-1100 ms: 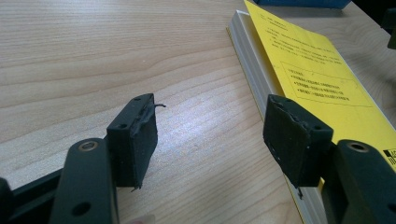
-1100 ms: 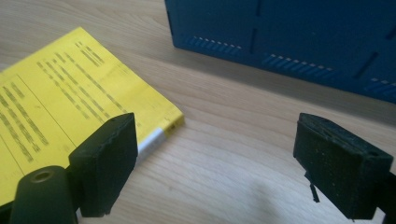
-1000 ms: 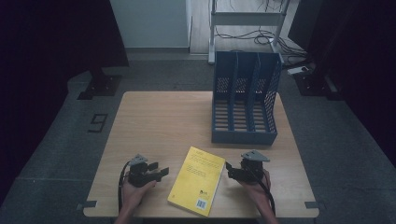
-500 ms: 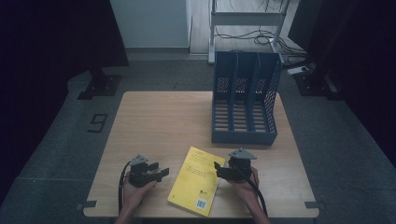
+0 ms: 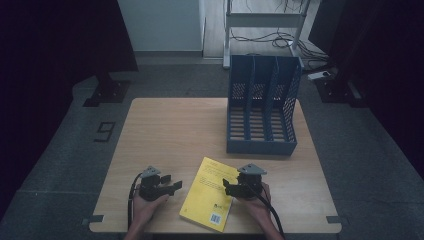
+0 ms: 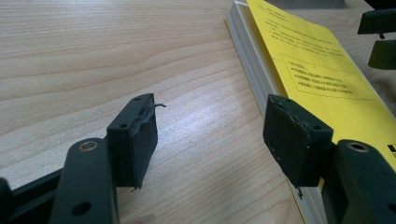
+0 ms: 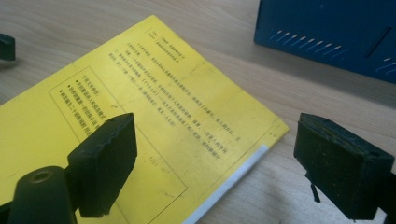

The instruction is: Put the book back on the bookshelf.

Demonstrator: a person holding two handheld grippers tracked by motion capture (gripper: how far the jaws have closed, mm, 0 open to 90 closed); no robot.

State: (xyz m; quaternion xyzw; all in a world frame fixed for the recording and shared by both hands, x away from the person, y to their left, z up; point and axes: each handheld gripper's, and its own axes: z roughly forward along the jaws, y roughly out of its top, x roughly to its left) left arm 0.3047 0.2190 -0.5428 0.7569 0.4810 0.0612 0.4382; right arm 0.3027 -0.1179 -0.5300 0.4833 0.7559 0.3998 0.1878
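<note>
Yellow book [image 5: 209,192], blue slotted rack [image 5: 262,109], black tongs [image 5: 226,186].

A "9" mark [image 5: 105,131] lies on the floor.

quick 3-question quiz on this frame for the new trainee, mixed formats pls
1. True or false: the yellow book lies flat on the table.
2. Which tongs reach over the book's cover? A) left tongs B) right tongs
3. Fill in: the blue file rack has ___ open slots.

Key: 1 true. 2 B; in the right gripper view they stand open over the cover, while the left tongs are open beside the book's edge. 3 three.
</note>
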